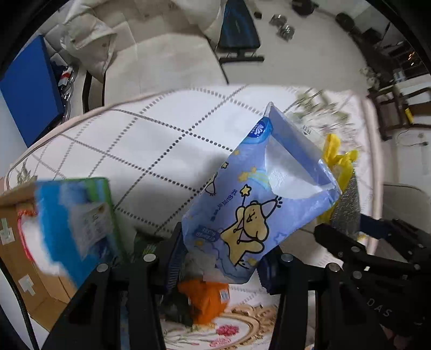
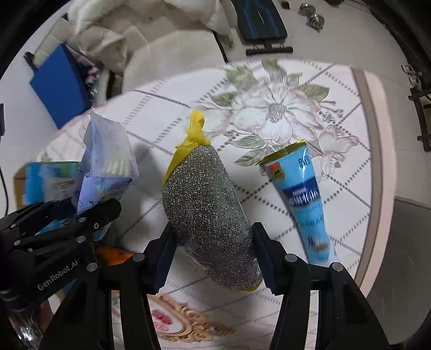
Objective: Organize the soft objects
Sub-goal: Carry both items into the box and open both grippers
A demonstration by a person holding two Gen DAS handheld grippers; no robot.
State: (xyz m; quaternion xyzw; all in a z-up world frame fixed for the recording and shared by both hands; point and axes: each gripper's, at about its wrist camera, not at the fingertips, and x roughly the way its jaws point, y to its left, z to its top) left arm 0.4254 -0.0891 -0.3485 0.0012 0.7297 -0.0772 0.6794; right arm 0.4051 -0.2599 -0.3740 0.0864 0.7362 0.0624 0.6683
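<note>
My left gripper [image 1: 221, 258] is shut on a light blue tissue pack [image 1: 247, 204] with a yellow star cartoon, held tilted above the bed. The pack also shows in the right wrist view [image 2: 105, 164], with the left gripper [image 2: 67, 220] beside it. My right gripper [image 2: 212, 255] is shut on a silver glitter sponge [image 2: 207, 215] with a yellow bag knotted at its top [image 2: 196, 126]. The sponge shows at the right of the left wrist view [image 1: 347, 204]. A blue and green tissue box [image 1: 75, 220] stands in a cardboard box [image 1: 16, 242] at the left.
A light blue tube-shaped pack [image 2: 301, 199] lies on the flowered bed cover [image 2: 269, 107] to the right. An orange packet [image 1: 207, 298] lies under the left gripper. A blue board [image 1: 29, 91], a white jacket [image 1: 89, 45] and a weight bench [image 2: 258, 24] lie beyond the bed.
</note>
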